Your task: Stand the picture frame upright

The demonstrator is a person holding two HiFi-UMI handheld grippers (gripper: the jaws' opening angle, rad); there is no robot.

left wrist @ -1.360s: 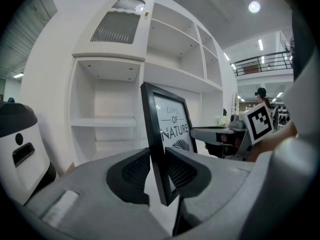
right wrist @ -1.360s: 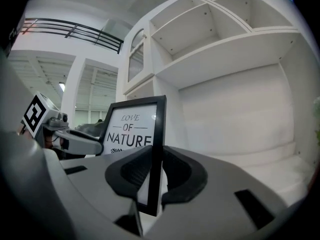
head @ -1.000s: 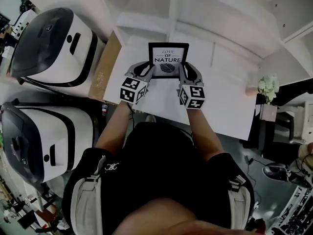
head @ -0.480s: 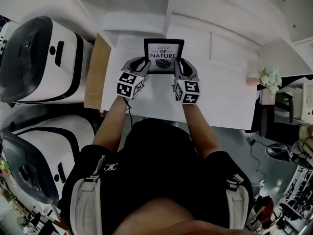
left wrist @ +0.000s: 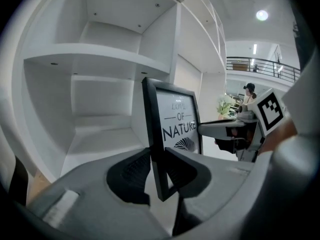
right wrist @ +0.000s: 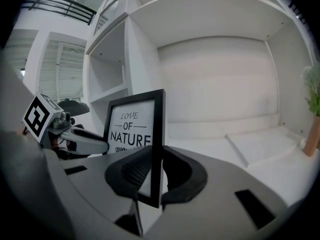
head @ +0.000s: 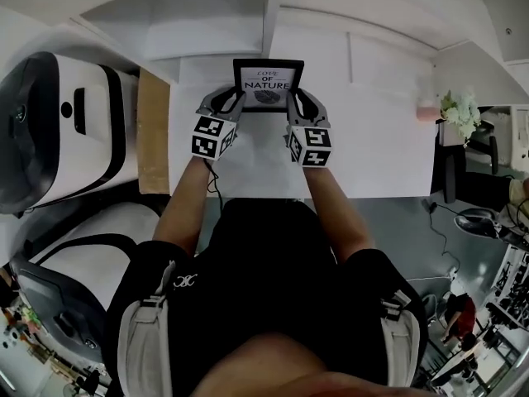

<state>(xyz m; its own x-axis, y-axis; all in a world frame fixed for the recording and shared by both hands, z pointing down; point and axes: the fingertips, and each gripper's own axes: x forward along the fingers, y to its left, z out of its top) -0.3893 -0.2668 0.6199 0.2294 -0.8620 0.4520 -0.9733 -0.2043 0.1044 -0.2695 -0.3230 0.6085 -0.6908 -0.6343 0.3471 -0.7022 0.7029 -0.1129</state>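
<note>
Head view shows the picture frame (head: 268,85) upright at the far side of the white table (head: 372,164), its print facing the person. I cannot tell whether its base touches the tabletop. The left gripper (head: 234,99) is clamped narrowly on the frame's left edge and the right gripper (head: 294,99) on its right edge. White shelves (head: 207,31) rise just behind the frame. A brown board (head: 152,131) lies to the frame's left, and a potted plant (head: 457,110) stands well apart to its right.
</note>
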